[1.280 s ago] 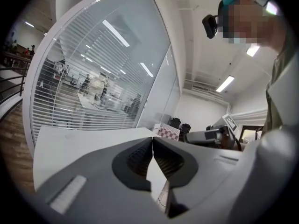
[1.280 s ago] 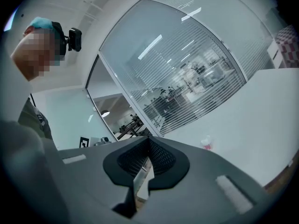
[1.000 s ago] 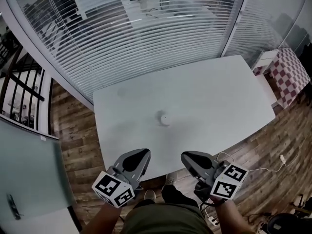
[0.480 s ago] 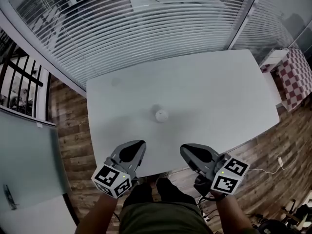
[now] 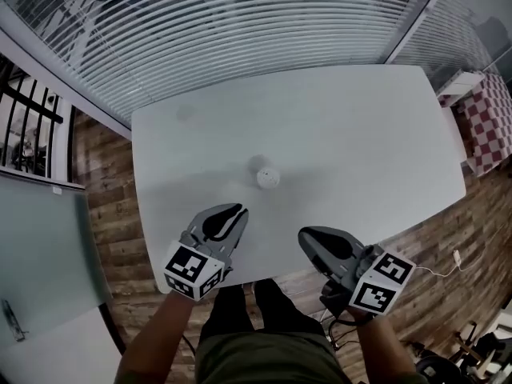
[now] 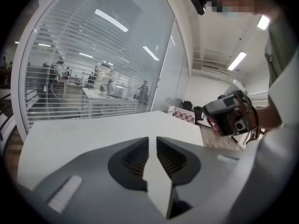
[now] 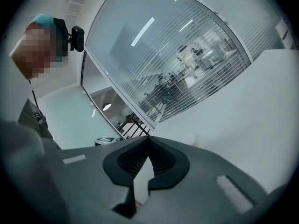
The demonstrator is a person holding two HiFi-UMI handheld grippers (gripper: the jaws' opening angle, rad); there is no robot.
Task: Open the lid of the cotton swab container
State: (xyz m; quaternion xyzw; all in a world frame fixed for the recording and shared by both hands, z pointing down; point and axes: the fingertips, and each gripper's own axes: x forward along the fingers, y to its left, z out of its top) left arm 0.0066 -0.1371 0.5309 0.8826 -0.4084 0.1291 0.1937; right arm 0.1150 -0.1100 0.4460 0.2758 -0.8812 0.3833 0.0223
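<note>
- One cotton swab container [image 5: 268, 177], two grippers, one table [image 5: 360, 126]
- The container is small, white and round from above; it stands upright near the middle of the table, ahead of both grippers, touching neither
- The left gripper [image 5: 237, 213] has jaws a little apart; they have just been opening, with nothing between
- The right gripper [image 5: 305, 235] has jaws together, holding nothing
- White table, wood floor [image 5: 104, 206], glass wall with blinds [image 5: 200, 30] behind

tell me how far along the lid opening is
Done: nothing; the cotton swab container stands untouched on the white table. In hand: the left gripper has just been opening its jaws, empty; the right gripper is shut, empty; both short of it. Left: reach, grip, open it.
</note>
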